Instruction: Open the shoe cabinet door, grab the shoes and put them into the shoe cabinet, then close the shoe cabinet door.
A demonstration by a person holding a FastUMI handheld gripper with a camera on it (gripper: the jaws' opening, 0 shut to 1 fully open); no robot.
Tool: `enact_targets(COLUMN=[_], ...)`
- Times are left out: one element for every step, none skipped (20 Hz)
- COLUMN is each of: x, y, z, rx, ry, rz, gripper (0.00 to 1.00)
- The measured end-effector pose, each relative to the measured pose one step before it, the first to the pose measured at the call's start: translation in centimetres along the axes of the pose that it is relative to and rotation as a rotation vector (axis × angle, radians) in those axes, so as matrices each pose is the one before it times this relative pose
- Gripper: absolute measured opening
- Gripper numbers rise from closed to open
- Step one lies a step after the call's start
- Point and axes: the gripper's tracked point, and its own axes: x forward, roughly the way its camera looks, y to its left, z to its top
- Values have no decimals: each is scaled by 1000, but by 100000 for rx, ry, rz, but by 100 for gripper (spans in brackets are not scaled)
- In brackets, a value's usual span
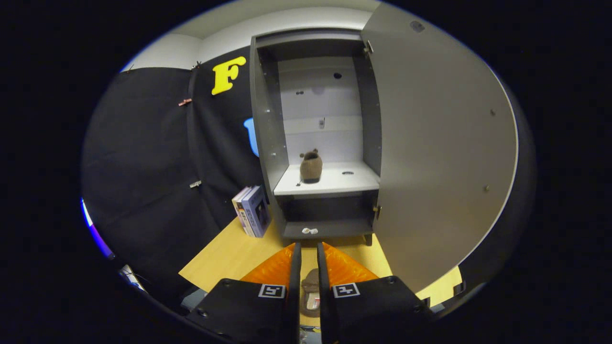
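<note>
The grey shoe cabinet (267, 143) stands at the far end of the wooden table, and its door (440, 157) is swung wide open to the right. One brown fuzzy shoe (311, 167) stands upright on the cabinet's white shelf (344, 184). My gripper (306, 248) points at the cabinet from the table's near end. Its fingers are drawn close together, with only a narrow gap between them. A second brown shoe (311, 289) sits in that gap, back from the tips, and both fingers press on it. Most of this shoe is hidden by the fingers.
A few books (252, 211) lean against the cabinet's left side on the table (229, 255). A small white object (310, 231) lies on the cabinet's bottom ledge. The open door reaches over the table's right part.
</note>
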Motion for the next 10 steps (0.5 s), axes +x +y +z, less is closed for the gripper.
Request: enact_targets(x=[1067, 448, 1462, 1556, 757, 978, 1274, 1190, 1036, 975], y=[465, 432, 261, 230, 267, 308, 518, 257, 33, 61], z=[-1578, -1665, -1330, -1694, -1487, -1353, -1220, -1210, -1453, -1341], rx=[164, 327, 56, 110, 35, 54, 192, 116, 96, 453], ry=[3646, 3132, 3858, 3747, 3639, 3257, 2934, 2707, 3212, 2910], rz=[-868, -871, -1545, -1388, -887, -867, 20, -576, -1032, -716], gripper=[22, 21, 25, 33, 41, 41, 40, 40, 40, 40])
